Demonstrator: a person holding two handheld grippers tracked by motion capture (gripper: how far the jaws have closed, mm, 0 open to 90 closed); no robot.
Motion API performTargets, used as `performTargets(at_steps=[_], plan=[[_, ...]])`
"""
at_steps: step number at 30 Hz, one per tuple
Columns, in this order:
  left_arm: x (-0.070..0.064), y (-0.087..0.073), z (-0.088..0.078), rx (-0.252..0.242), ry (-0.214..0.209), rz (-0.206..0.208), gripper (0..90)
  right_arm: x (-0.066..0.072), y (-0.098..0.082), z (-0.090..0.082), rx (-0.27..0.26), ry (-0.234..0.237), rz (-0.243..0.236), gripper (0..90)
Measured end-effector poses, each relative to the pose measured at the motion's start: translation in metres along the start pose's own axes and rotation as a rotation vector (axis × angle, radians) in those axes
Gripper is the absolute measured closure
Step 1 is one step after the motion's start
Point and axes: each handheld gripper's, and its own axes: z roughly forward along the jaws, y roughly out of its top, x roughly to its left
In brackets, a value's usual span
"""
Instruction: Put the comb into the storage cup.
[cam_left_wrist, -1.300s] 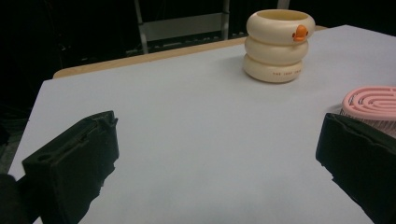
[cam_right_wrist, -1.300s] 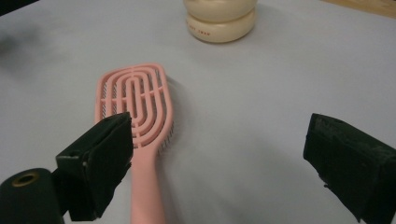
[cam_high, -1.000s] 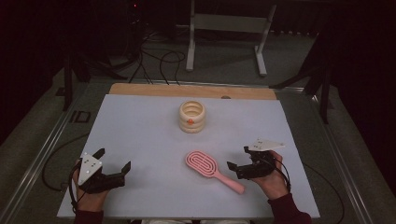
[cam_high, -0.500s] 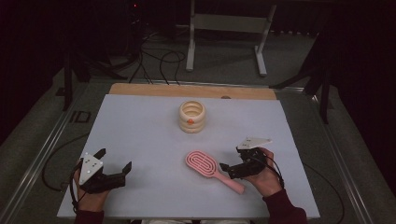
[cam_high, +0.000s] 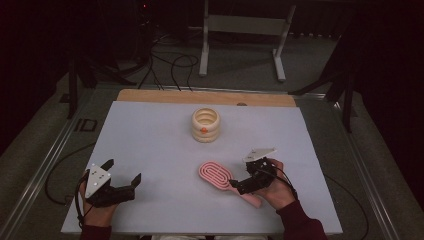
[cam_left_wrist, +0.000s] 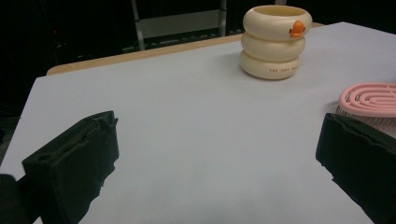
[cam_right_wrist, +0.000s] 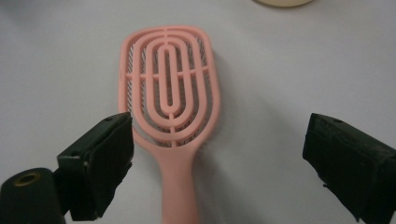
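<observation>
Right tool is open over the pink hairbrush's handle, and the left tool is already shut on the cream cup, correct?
Not quite. The left tool is open and holds nothing, well short of the cream cup, as the left gripper view shows. The right tool is indeed open over the pink hairbrush handle.

Lab: dark room, cables (cam_high: 165, 62) on floor, metal stand (cam_high: 245, 30), white table (cam_high: 150, 135).

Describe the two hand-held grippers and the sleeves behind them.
Both tools are black, each with two blocky, square-ended claw jaws. The left claw and the right claw each carry a pale grey three-cornered plate on top and trail a thin black cable. Dark red sleeves cover the forearms.
</observation>
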Motion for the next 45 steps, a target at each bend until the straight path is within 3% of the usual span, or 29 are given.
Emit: performTargets(at_steps=[11,13,27,36,45], plan=[[-0.001,0.000,0.001,0.004,-0.004,0.003,0.0,0.004,0.001,0.011,0.053,0.011,-0.035,9.9],[-0.001,0.000,0.001,0.005,-0.004,0.002,0.0,0.006,0.002,0.016,0.088,0.021,-0.043,10.1],[-0.001,-0.001,0.001,0.005,-0.006,0.000,0.0,0.016,0.001,0.033,0.188,0.035,-0.112,15.3],[-0.001,-0.001,0.002,0.014,-0.005,0.004,0.0,0.019,-0.001,0.042,0.259,0.033,-0.126,27.4],[-0.001,-0.001,0.002,0.017,-0.002,0.000,0.0,0.019,-0.002,0.047,0.286,0.033,-0.103,41.4]])
